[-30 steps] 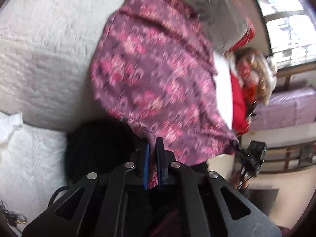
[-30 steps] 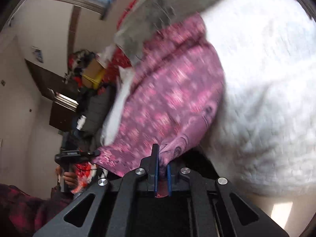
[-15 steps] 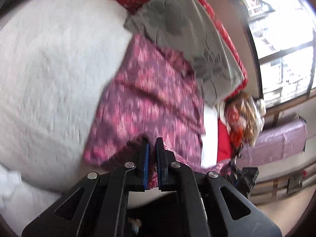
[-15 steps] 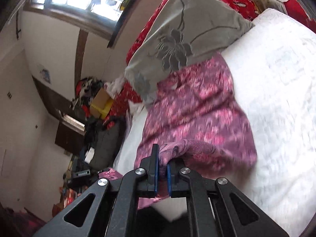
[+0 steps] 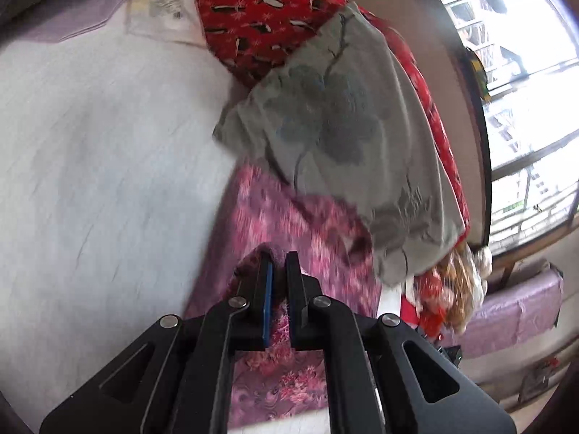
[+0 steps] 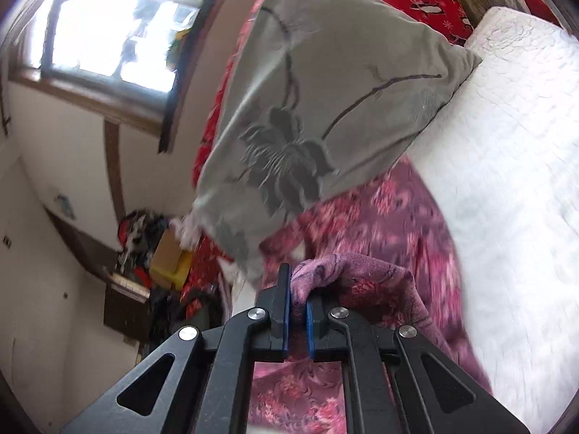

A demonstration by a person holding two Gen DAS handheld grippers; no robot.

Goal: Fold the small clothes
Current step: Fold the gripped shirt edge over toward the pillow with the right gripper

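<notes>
A purple-pink floral garment lies on the white quilted bed, its far end against a grey flower pillow. My left gripper is shut on the garment's near edge, which is bunched between the blue pads. In the right wrist view the same garment spreads ahead, and my right gripper is shut on another bunched part of its near edge, held above the layer below.
A red patterned blanket lies behind the grey pillow. A window is at the right. Cluttered furniture and boxes stand beside the bed. The white quilt extends to the right.
Both grippers have carried the garment's near edge forward over the rest of it toward the pillow. The pillow now looks much closer and less of the garment shows ahead.
</notes>
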